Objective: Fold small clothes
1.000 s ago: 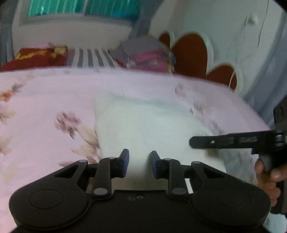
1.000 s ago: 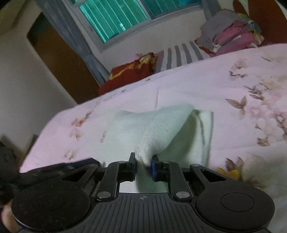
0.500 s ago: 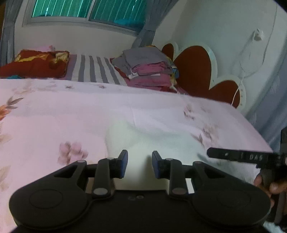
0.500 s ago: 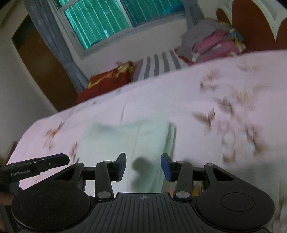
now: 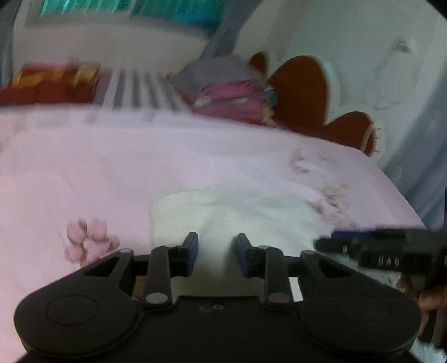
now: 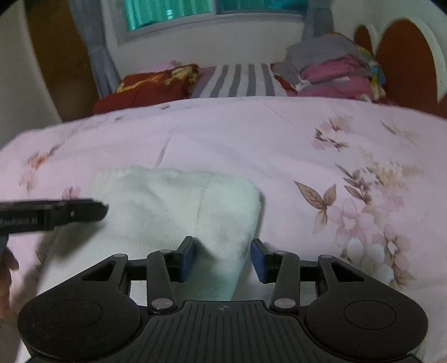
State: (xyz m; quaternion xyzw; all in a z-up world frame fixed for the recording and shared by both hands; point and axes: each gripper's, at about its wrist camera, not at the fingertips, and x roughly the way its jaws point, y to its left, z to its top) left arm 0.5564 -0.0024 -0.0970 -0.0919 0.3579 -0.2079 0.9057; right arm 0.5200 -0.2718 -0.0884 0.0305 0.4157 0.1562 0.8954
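Observation:
A white knitted garment lies folded on the pink floral bedspread. It also shows in the left wrist view, blurred by motion. My right gripper is open, its jaws either side of the garment's near right edge, holding nothing. My left gripper is open over the garment's near edge, empty. The left gripper's fingers reach in from the left in the right wrist view. The right gripper's fingers show at the right in the left wrist view.
A stack of folded clothes sits at the head of the bed by the red and white headboard. A striped pillow and a red cushion lie beneath the window. The bedspread extends right.
My right gripper let go of the garment's lifted edge, which now lies folded flat, and opened wide. The left gripper stayed open and shifted slightly, with motion blur now.

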